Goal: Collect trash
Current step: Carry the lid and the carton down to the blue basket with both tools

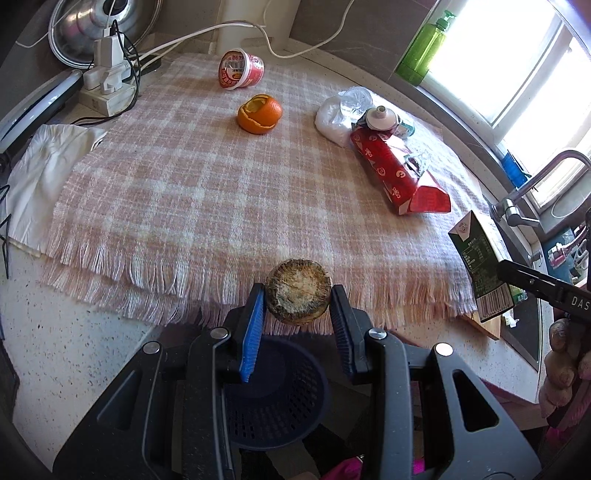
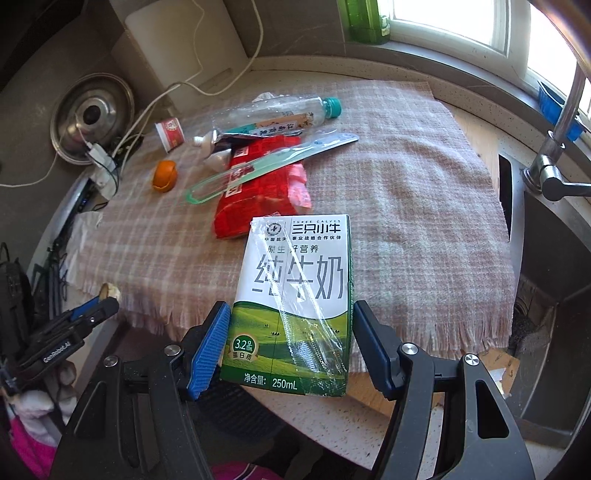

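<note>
My left gripper (image 1: 298, 301) is shut on a brown mouldy cake (image 1: 298, 295) and holds it over the counter's front edge, above a dark blue mesh basket (image 1: 275, 398). My right gripper (image 2: 291, 328) is shut on a green-and-white milk carton (image 2: 295, 299), also above the front edge; the carton shows in the left wrist view (image 1: 480, 266). On the plaid cloth (image 1: 221, 192) lie an orange peel (image 1: 259, 113), a red-white cup (image 1: 241, 69), a red wrapper (image 1: 399, 170), a tube (image 2: 210, 146), a plastic bottle (image 2: 288, 110) and a clear green strip (image 2: 266, 166).
A power strip with plugs and cables (image 1: 107, 77) and a steel lid (image 1: 92, 22) stand at the back left. A sink and tap (image 2: 554, 173) lie to the right. A green soap bottle (image 1: 424, 48) stands on the window sill. A white cloth (image 1: 40, 166) lies at the left.
</note>
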